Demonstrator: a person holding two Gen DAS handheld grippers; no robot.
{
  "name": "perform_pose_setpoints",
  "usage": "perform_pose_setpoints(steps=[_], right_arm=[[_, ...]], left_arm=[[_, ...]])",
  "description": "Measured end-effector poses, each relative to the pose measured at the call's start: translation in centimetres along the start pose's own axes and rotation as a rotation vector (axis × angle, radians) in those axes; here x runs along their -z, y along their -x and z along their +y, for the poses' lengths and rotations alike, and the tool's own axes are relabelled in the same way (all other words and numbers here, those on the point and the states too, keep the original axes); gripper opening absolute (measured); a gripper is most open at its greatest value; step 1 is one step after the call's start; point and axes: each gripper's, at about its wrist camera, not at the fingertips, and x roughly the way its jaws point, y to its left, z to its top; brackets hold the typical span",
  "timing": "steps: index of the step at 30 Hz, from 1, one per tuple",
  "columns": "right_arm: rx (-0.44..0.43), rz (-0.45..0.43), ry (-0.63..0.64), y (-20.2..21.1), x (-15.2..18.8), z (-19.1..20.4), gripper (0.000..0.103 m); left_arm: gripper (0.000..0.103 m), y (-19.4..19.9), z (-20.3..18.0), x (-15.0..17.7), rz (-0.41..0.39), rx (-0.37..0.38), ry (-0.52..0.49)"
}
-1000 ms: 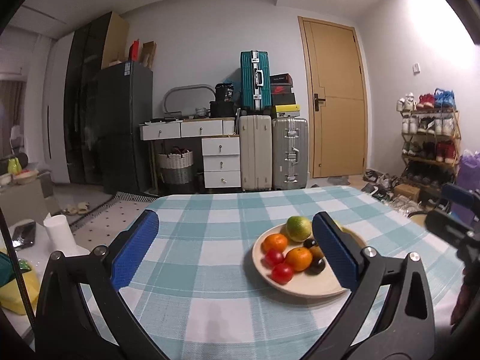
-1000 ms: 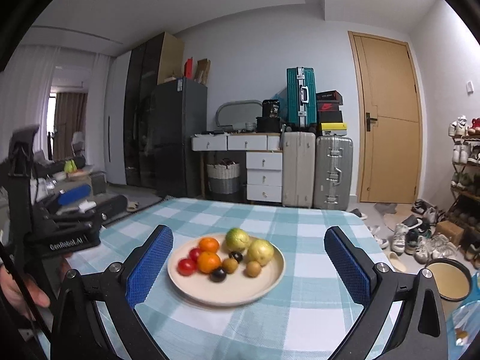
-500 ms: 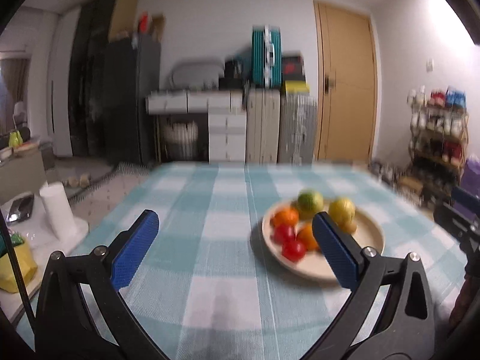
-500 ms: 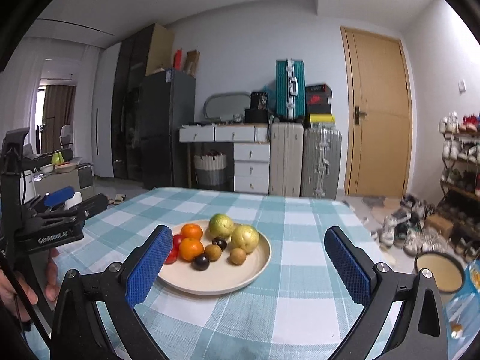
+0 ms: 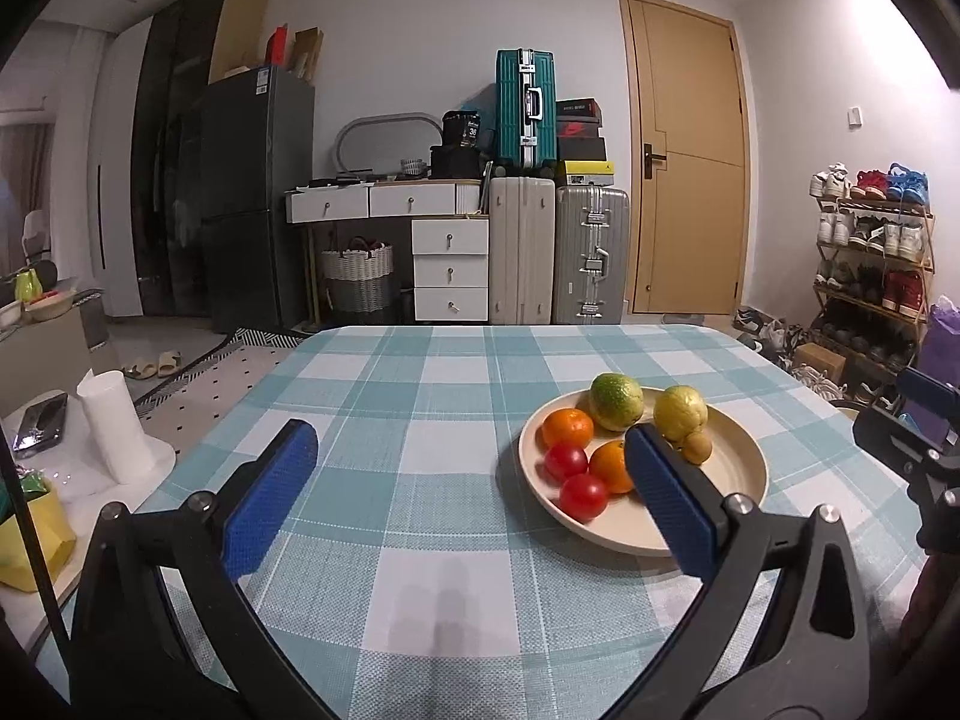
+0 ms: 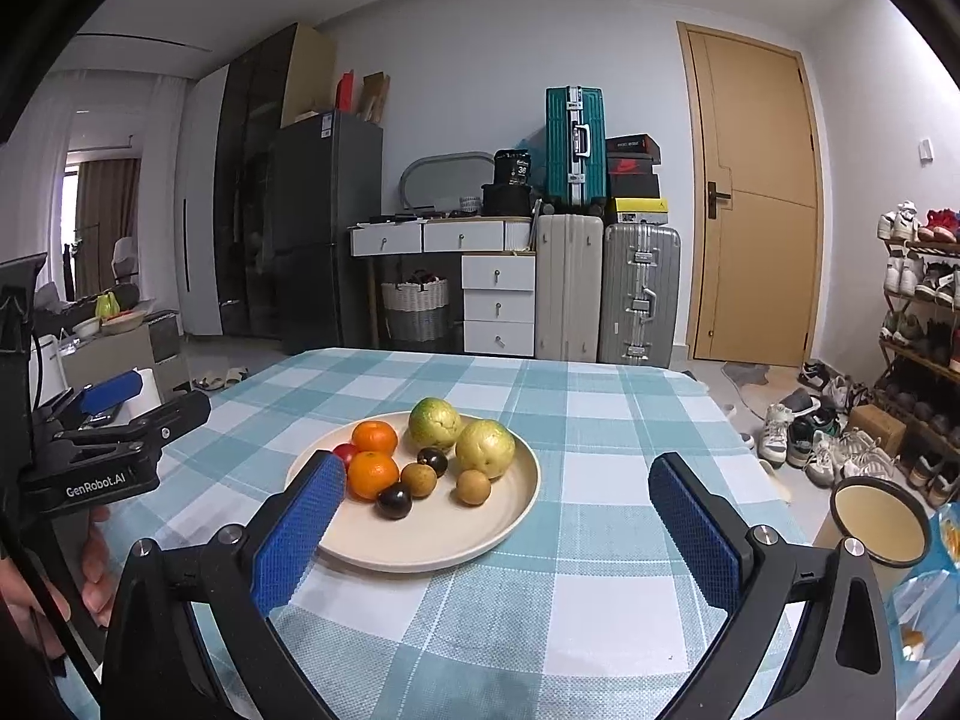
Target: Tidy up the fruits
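Note:
A cream plate (image 6: pixel 498 516) (image 5: pixel 738 474) sits on a teal-checked tablecloth (image 6: pixel 600 600) (image 5: pixel 390 420) and holds several fruits. Two green-yellow guavas (image 6: pixel 433 423) (image 5: pixel 615 401), two oranges (image 6: pixel 373 473) (image 5: pixel 567 427), two red tomatoes (image 5: pixel 583 495), dark plums (image 6: pixel 394 500) and small brown longans (image 6: pixel 472 487) lie on it. My left gripper (image 5: pixel 474 492) stands open over the cloth, left of the plate, with nothing between its fingers. My right gripper (image 6: pixel 495 531) is open just before the plate's near rim, also empty. The left gripper (image 6: pixel 114 396) shows at the left edge of the right wrist view, held by a hand (image 6: pixel 90 564).
Suitcases (image 5: pixel 552 258), white drawers (image 5: pixel 450 267), a dark fridge (image 5: pixel 252 198) and a wooden door (image 5: pixel 690 174) line the far wall. A shoe rack (image 5: pixel 870 270) and loose shoes (image 6: pixel 810 438) stand on the right. A white roll (image 5: pixel 114 426) sits off the table's left side, a round tin (image 6: pixel 879 519) off its right.
The left wrist view has steadied after a blurred sweep and now sits nearer the plate. The right gripper has closed in on the plate's front. Both stay open.

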Motion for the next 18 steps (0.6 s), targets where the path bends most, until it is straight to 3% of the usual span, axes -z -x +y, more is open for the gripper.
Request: perform_pose_setpoints(steps=[18], right_arm=[[0.0, 0.001, 0.001, -0.04, 0.0, 0.01, 0.103]], left_arm=[[0.102, 0.02, -0.03, 0.02, -0.001, 0.0, 0.0]])
